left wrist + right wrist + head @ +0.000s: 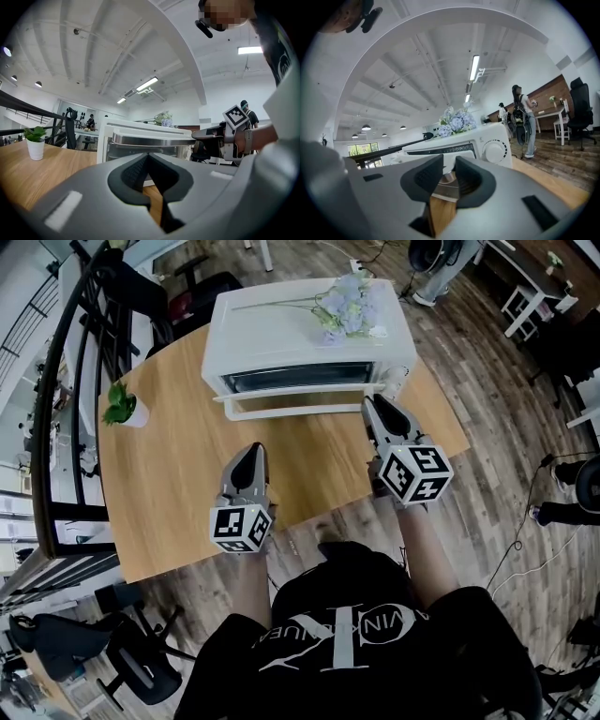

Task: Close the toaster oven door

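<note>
the toaster oven [281, 334] stands at the far side of the round wooden table [178, 474], white, with a spray of pale blue artificial flowers [347, 306] lying on its roof. its glass door [300, 379] faces the person and is not flush with the front: it leans out, with the long handle [291, 401] sticking toward them. the right gripper [375, 407] has its tip right at the right end of that handle, by the side with the control knob [493, 151]. its jaws sit narrowly apart, with shiny metal showing in the gap, and i can't say whether they pinch it. the left gripper [251, 450] hangs over bare tabletop, apart from the door, with its jaws pressed together on nothing. a small potted plant [122, 409] sits near the table's left edge.
</note>
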Action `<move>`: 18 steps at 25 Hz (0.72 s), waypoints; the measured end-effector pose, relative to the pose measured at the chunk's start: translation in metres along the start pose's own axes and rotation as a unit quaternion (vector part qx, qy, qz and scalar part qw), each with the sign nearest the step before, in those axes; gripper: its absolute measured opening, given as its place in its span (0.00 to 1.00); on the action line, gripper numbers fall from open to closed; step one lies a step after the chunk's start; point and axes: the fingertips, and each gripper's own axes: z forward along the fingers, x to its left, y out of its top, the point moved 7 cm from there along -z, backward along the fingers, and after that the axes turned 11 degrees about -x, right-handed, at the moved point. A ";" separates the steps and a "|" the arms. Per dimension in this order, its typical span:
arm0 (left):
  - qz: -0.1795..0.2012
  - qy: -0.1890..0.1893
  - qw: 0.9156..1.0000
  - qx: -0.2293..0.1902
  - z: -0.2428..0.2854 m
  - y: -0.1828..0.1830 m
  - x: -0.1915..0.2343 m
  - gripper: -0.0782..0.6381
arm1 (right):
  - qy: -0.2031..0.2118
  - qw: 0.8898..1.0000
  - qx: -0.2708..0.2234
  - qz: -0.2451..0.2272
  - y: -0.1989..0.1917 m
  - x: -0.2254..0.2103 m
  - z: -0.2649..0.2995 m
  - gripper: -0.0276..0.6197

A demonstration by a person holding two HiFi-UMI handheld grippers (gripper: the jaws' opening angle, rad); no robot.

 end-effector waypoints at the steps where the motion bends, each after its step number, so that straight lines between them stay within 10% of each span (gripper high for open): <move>1: 0.001 0.001 1.000 -0.001 0.002 0.001 0.002 0.12 | 0.001 1.000 -0.002 0.000 0.001 -0.001 0.003 0.15; 18: 0.000 0.001 1.000 -0.014 0.047 -0.005 0.013 0.12 | 0.018 1.000 -0.014 -0.019 0.016 -0.017 0.040 0.15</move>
